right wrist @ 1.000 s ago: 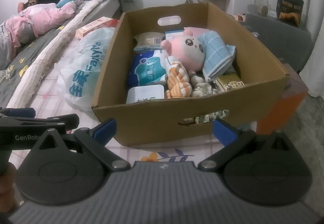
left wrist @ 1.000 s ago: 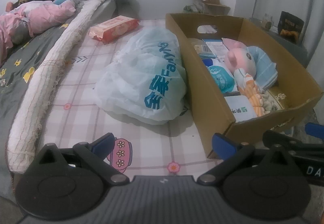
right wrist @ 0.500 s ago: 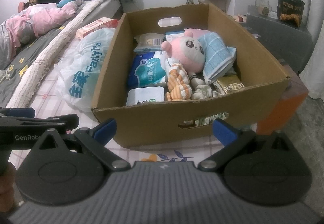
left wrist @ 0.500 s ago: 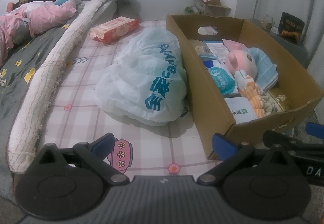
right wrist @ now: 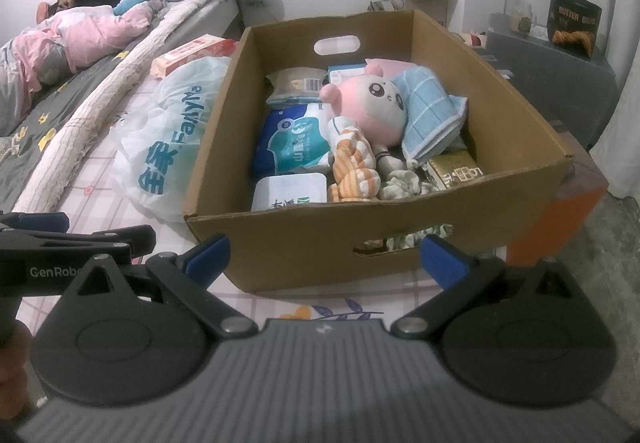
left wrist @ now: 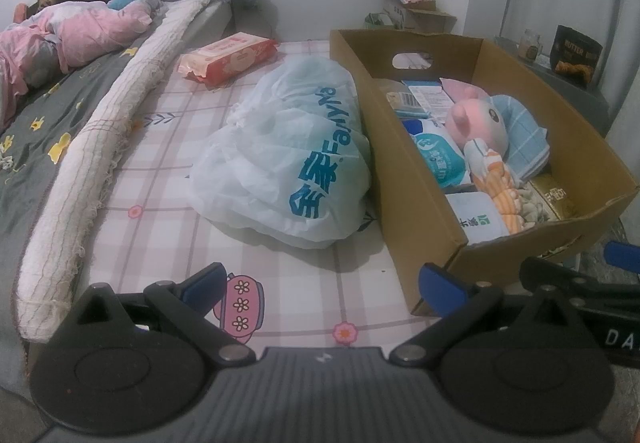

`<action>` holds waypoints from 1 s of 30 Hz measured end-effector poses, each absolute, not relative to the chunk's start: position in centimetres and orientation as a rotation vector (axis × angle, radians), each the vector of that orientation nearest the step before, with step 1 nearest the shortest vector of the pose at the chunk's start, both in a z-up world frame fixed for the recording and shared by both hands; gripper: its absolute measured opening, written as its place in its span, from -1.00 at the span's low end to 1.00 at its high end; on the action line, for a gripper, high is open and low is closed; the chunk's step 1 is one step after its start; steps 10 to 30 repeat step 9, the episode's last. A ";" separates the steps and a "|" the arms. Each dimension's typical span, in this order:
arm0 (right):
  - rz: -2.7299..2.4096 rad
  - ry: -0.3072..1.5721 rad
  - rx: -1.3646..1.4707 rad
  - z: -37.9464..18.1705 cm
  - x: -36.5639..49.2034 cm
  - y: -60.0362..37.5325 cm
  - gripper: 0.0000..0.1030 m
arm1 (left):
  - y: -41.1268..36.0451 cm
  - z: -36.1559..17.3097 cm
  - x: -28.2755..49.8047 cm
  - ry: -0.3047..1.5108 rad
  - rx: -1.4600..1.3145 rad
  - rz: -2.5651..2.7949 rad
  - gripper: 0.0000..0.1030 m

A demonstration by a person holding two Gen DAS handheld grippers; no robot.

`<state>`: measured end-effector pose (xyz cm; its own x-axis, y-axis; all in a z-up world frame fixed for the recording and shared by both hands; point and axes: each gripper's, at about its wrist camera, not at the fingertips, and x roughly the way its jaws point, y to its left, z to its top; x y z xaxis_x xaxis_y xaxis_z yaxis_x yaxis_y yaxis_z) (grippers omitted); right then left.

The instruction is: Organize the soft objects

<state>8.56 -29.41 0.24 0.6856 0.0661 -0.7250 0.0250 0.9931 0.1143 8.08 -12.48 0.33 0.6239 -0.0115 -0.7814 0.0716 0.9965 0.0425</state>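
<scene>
A cardboard box [right wrist: 320,243] [left wrist: 400,171] stands on the bed's checked sheet. It holds a pink plush toy [right wrist: 374,107] [left wrist: 482,119], a blue checked cloth [right wrist: 430,111], an orange striped soft toy [right wrist: 354,173], tissue packs [right wrist: 296,143] and a gold packet [right wrist: 458,171]. A white plastic bag [left wrist: 288,163] [right wrist: 172,147] with blue lettering lies left of the box. My left gripper [left wrist: 324,285] is open above the sheet, in front of the bag. My right gripper [right wrist: 324,255] is open just before the box's near wall. Both hold nothing.
A red wipes pack [left wrist: 228,57] lies farther back on the sheet. A long rolled white blanket [left wrist: 108,147] runs along the left, with pink bedding [left wrist: 80,35] beyond. A dark cabinet [right wrist: 552,71] and an orange block [right wrist: 560,219] stand right of the box.
Both views have shifted slightly. The grippers stay open and hold nothing.
</scene>
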 end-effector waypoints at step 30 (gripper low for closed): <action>0.024 0.814 0.118 0.3 8.5 -29.3 0.98 | -12.3 0.5 8.0 0.893 0.069 -0.047 0.99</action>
